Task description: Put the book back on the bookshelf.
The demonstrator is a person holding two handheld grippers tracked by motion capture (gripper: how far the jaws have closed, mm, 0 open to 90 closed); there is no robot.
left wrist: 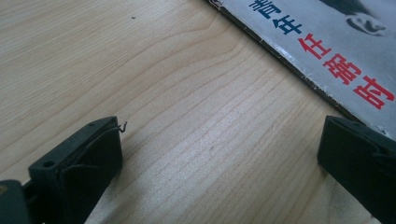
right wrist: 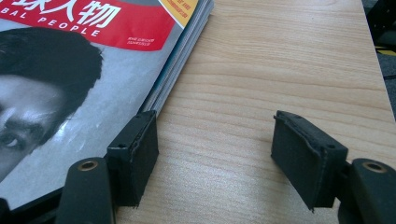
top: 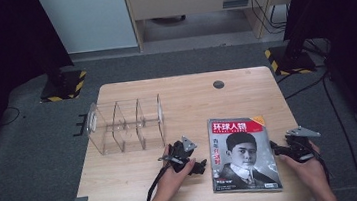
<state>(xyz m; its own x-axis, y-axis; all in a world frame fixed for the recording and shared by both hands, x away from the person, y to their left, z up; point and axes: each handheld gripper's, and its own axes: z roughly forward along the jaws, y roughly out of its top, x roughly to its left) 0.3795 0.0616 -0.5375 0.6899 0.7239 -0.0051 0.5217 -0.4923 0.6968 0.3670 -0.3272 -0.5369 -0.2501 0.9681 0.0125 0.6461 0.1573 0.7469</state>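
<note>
A magazine [top: 243,154] with a red title band and a portrait cover lies flat on the wooden table [top: 140,190], front right of centre. My left gripper [top: 199,167] rests low beside its left edge, open, with bare wood between the jaws and the magazine's edge [left wrist: 327,51] by the right jaw. My right gripper [top: 275,146] sits at the magazine's right edge, open, its left jaw touching the stacked pages [right wrist: 177,70] and its right jaw over bare wood. Neither holds anything.
A clear acrylic divider rack [top: 125,125] stands on the table's left half, behind my left hand. A dark round hole [top: 218,84] marks the far table edge. Stand bases with yellow-black tape [top: 64,85] sit on the floor beyond.
</note>
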